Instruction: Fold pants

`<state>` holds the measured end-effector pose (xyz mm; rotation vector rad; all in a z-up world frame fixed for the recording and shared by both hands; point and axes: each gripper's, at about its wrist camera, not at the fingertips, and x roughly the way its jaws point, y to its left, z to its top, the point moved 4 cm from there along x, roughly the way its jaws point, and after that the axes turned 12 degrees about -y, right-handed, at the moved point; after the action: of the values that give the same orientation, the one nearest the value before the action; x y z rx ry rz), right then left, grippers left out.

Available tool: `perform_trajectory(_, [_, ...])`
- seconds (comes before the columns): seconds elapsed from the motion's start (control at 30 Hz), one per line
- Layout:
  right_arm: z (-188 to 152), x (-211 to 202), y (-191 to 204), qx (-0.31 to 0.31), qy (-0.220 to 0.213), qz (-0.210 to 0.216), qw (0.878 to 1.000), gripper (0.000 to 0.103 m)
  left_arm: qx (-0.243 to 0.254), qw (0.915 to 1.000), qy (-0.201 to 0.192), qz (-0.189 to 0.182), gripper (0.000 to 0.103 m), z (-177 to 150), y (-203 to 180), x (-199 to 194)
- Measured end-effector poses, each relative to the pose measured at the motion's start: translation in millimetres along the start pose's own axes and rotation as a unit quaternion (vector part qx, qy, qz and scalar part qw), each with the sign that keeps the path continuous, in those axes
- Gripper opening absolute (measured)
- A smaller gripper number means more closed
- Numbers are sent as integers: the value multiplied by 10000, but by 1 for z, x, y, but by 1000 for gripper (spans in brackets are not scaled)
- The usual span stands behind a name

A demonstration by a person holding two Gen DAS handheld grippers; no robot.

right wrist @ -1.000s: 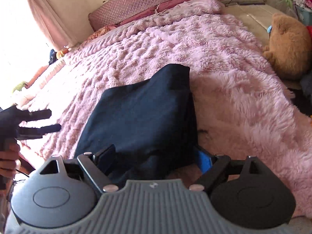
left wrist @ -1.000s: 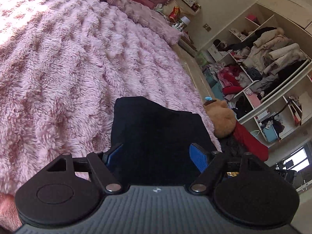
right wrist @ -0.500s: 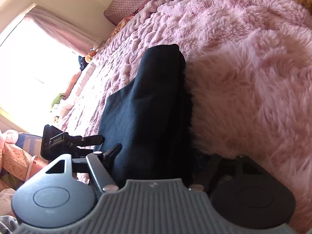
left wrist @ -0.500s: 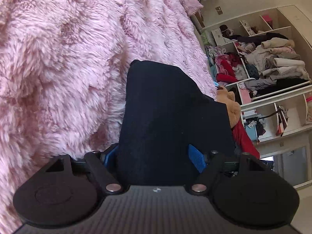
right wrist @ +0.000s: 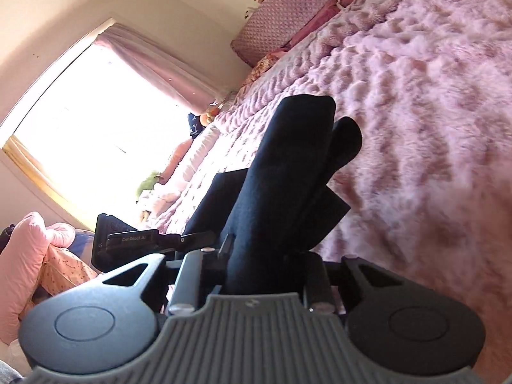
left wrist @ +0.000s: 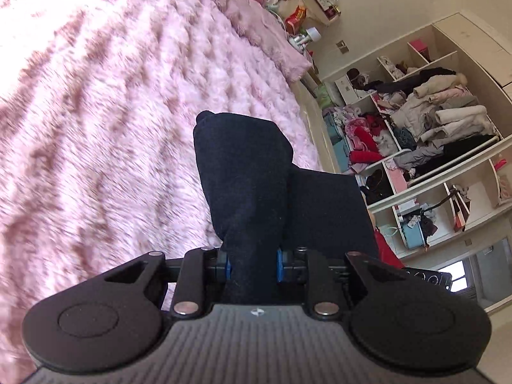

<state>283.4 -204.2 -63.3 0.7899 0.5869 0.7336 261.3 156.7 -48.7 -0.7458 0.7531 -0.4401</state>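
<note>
Now: L gripper [left wrist: 252, 264] + R gripper [right wrist: 262, 256] fingers just clenched on pants [left wrist: 246, 172], lifted off bed [left wrist: 96, 128]; fold can start.

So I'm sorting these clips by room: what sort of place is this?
A bedroom, most likely. There's a bed under a fluffy pink blanket, open wardrobe shelves stuffed with clothes, and a curtained window beside the bed.
</note>
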Motion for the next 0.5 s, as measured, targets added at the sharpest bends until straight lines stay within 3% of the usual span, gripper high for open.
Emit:
perform_trajectory(0.13, [-18,98,41,-77,317,407,9986,18,58,9972,-483,576,26,47,47,-71])
perform_trajectory(0.23, [-46,168,51,111,511,452,9976,18,114,9936,-665,907,29,65,94,-104])
perform_trajectory(0.4, [-122,238,62,-303,818,-319,9957,18,144,9859,-733,1498,31,78,167,-114])
perform_trajectory(0.47, [-145,244,61,-251,838,-580,9945,22,-179,9826,-822,1656,37,75,192,-114])
perform_trajectory(0.5, [-151,243,61,-360,841,-693,9934,30,-238,9805,-918,1723,49,73,199,-116])
